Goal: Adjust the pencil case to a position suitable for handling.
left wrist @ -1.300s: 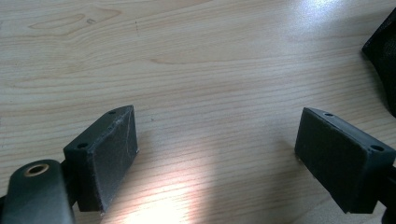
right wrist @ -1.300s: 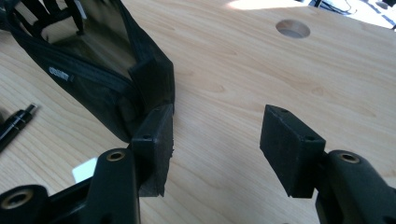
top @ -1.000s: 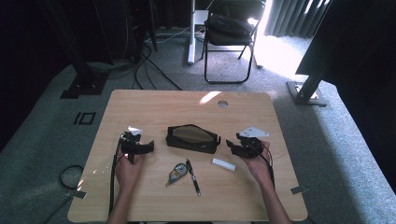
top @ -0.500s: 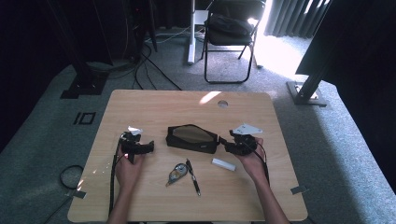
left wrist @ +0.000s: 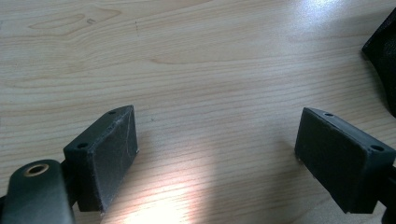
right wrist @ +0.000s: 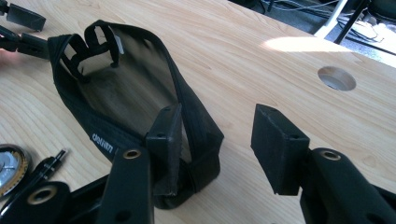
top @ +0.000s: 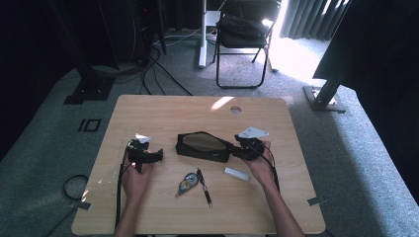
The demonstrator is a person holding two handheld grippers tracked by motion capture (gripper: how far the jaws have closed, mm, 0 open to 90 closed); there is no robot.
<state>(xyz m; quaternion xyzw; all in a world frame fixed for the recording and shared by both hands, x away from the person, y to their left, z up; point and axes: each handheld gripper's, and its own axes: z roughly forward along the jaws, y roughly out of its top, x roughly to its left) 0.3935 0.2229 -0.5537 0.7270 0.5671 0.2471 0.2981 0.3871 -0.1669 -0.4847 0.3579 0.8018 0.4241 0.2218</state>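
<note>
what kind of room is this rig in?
Probably a lab or studio corner set up for recording, not a home: a bare wooden table on grey carpet, loose cables across the floor, black stand legs, dark curtains and a folding chair.

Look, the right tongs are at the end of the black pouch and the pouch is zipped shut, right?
Not quite. The right tongs are at the end of the black pouch, but the pouch gapes open. The right gripper view shows its inside.
</note>
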